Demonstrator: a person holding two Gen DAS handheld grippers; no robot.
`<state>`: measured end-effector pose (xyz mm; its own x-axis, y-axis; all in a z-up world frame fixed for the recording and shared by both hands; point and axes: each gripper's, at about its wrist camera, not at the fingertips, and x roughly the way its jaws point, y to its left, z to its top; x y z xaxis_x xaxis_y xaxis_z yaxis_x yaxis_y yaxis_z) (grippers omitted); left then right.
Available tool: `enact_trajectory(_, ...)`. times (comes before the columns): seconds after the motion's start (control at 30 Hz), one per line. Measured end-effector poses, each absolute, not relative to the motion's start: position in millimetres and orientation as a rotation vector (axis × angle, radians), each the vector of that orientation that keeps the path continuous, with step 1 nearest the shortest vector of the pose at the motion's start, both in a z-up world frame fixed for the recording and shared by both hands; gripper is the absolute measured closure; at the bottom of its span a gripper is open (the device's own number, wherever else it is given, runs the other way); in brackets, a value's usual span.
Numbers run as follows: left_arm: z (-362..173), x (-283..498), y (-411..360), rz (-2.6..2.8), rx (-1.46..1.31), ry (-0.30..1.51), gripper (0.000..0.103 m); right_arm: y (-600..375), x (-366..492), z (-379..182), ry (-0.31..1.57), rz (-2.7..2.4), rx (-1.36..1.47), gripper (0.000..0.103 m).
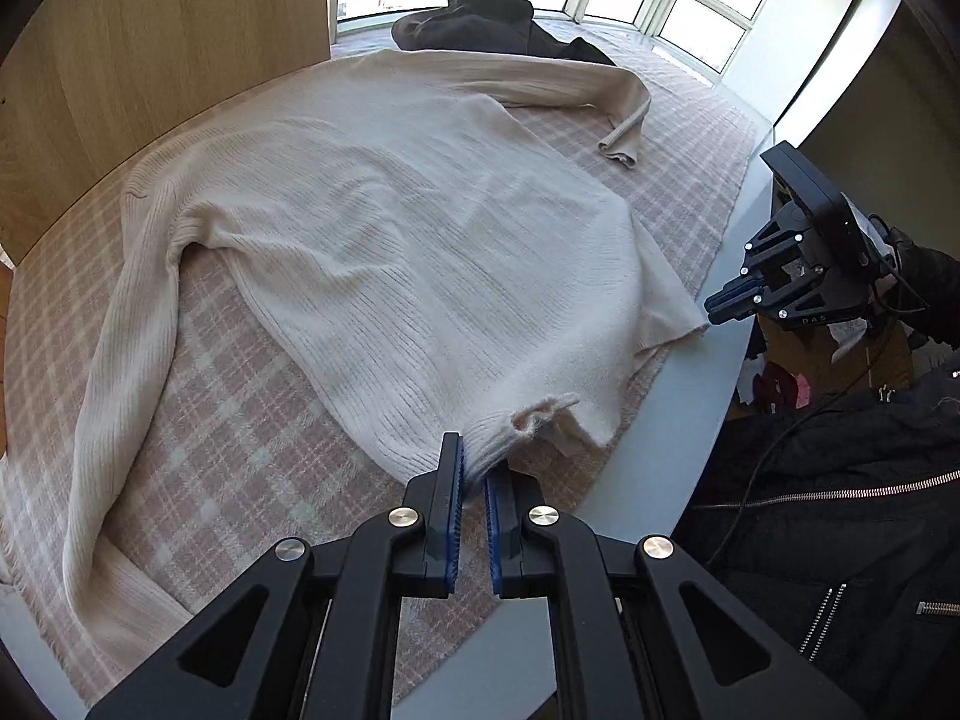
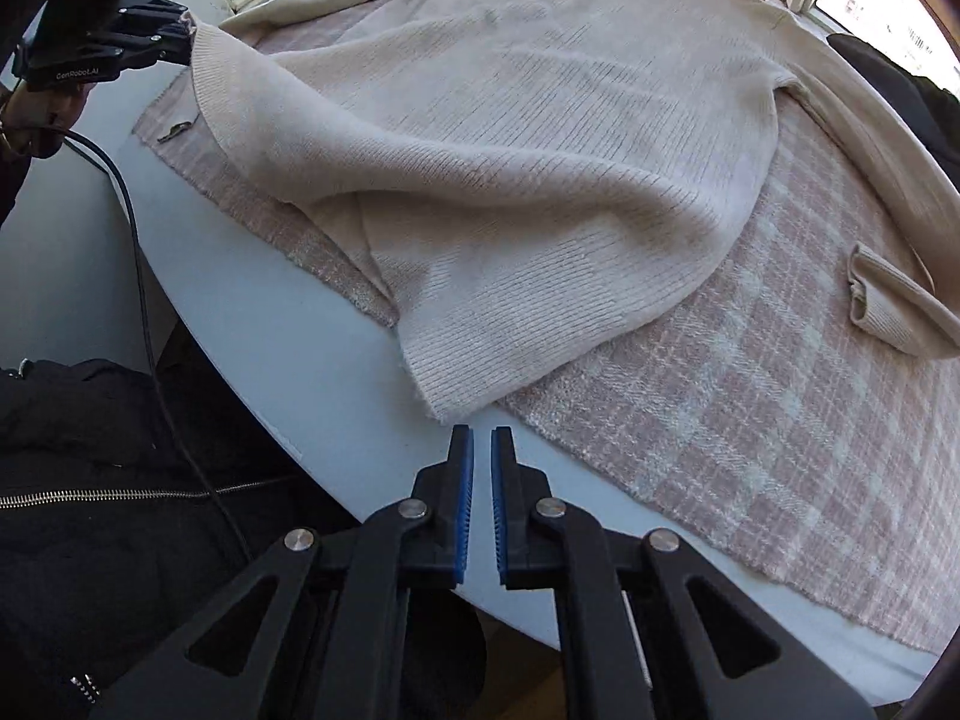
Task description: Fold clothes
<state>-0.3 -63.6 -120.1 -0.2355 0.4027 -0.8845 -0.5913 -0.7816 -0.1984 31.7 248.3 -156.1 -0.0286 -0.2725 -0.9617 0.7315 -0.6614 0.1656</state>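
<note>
1. Leftmost, a long sleeve (image 1: pixel 114 324) of the cream sweater (image 1: pixel 390 240) runs down the plaid blanket (image 1: pixel 228 420), lying flat and loose.
2. Next, the sweater's body is spread across the blanket on the pale table (image 1: pixel 660 450), with nothing doubled over except a small bunched bit at the hem.
3. At that near hem the left gripper (image 1: pixel 474 474) has its fingers nearly together with the ribbed edge caught between them, so it looks clamped on the knit; the right wrist view also shows the left gripper's tips at a lifted hem corner.
4. Further right, the other hem corner hangs just over the table edge, and the right gripper (image 2: pixel 482 450) sits just short of it. Its fingers stand slightly apart with nothing between them; whether they brush the fuzz is hard to say.
5. Far right, the other sleeve (image 2: pixel 900 312) lies bent, its cuff on the blanket.
6. Beyond, a dark garment (image 1: pixel 480 18) sits heaped by the window.
7. Judged from this, the sweater is laid out but unfolded: sleeves and body all remain to be folded.
</note>
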Motion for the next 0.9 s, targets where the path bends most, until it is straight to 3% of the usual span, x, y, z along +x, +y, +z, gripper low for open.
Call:
enact_trajectory(0.13,-115,2,-61,2.047,-1.368,0.250,0.097,245,41,-156,0.436,-1.794,1.566,0.084)
enact_trajectory(0.4,-116,1,-63,2.026,-1.345,0.254,0.097,248,35,-163,0.322,-1.912,1.592,0.084)
enact_trajectory(0.5,-116,0,-64,2.027,-1.335,0.280,0.097,253,29,-163,0.285,-1.932,1.603,0.098)
enact_trajectory(0.6,-112,0,-68,2.031,-1.316,0.270,0.097,261,27,-149,0.349,-1.982,1.570,0.099)
enact_trajectory(0.8,-81,15,-66,2.018,-1.260,0.312,0.097,273,16,-42,0.579,-2.122,1.385,0.099)
enact_trajectory(0.9,-64,25,-64,2.011,-1.229,0.342,0.097,285,11,1,0.596,-2.163,1.376,0.099)
